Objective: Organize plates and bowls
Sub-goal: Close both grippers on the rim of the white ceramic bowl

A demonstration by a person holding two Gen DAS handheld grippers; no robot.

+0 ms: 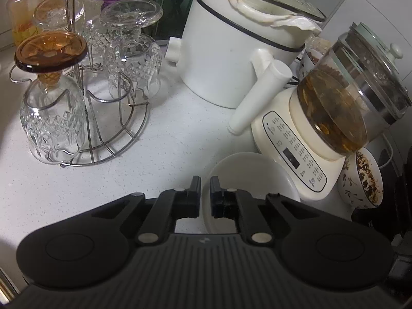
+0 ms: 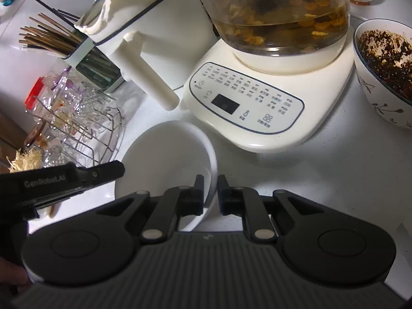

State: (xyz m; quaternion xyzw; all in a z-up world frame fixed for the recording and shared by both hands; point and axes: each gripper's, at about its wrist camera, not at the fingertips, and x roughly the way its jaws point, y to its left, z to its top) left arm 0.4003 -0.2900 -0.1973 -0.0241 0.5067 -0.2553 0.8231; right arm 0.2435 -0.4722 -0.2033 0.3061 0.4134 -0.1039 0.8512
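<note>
Now both grippers pinch one white bowl (image 2: 167, 159) on the white surface (image 1: 159, 139), just in front of the kettle base (image 2: 247, 108). The left gripper (image 1: 205, 197) has its fingers narrowed onto the bowl's left rim, and the right gripper (image 2: 210, 195) clamps the right rim the same way. The step in hand looks like picking this bowl up; next comes a level, matched lift by both hands. Farther off, two patterned bowls with dark residue show: one (image 2: 383, 72) beside the base, another (image 1: 310, 60) behind it. No plates are in view.
</note>
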